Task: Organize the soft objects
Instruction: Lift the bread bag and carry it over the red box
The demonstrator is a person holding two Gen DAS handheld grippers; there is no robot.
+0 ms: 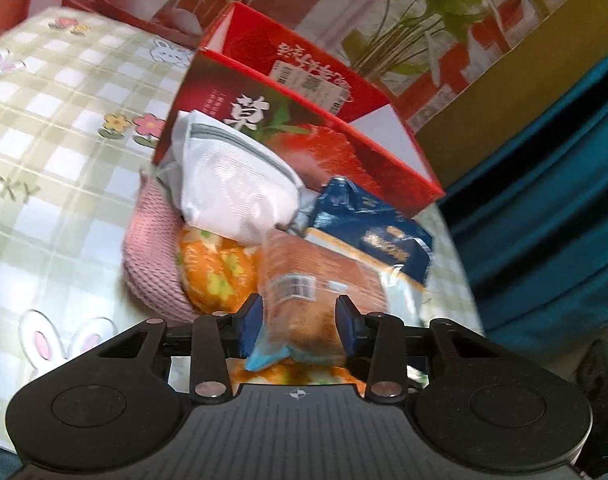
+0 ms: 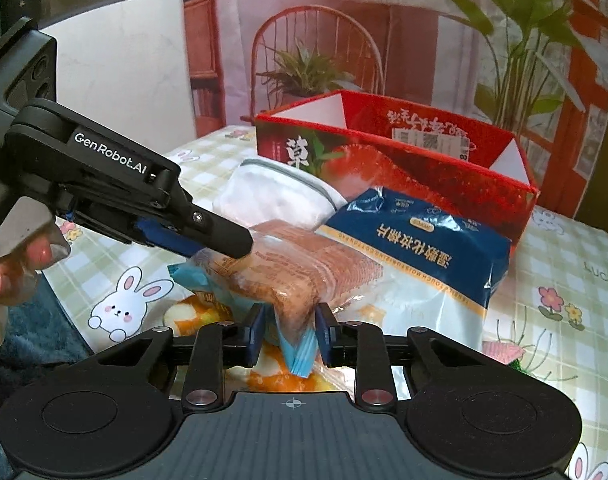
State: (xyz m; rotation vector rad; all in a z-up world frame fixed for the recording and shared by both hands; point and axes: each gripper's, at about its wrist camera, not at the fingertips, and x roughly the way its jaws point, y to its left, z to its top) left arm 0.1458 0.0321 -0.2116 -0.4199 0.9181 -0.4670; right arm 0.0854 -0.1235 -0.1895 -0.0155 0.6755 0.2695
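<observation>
Left wrist view, L to R: pink knitted piece [image 1: 152, 264] lies left of the fingers and ahead, w/ an orange patterned soft item [image 1: 212, 268] tucked against it, just ahead of the left pad. The left gripper [image 1: 298, 322] has the wrapped bread loaf [image 1: 312, 292] between its blue pads; both pads seem to touch the wrapper, so I read it as grasping the loaf's near end. A white mesh pouch [image 1: 232, 192] sits ahead of the fingertips, leaning on the red strawberry box [image 1: 304, 148], prob. the bin for the soft stuff, since it stands open. A blue cotton-pad pack [image 1: 376, 236] lies right of the fingers, by the loaf.

Right wrist view: left gripper comes in from the left, its tip on the loaf's top. The right gripper [image 2: 290, 330] is pinched on the loaf's blue crimped wrapper end [image 2: 298, 354], pads pressing the film. Two grips on one soft loaf likely keep it from sagging during the lift. Box stands ahead, beyond the pack.
</observation>
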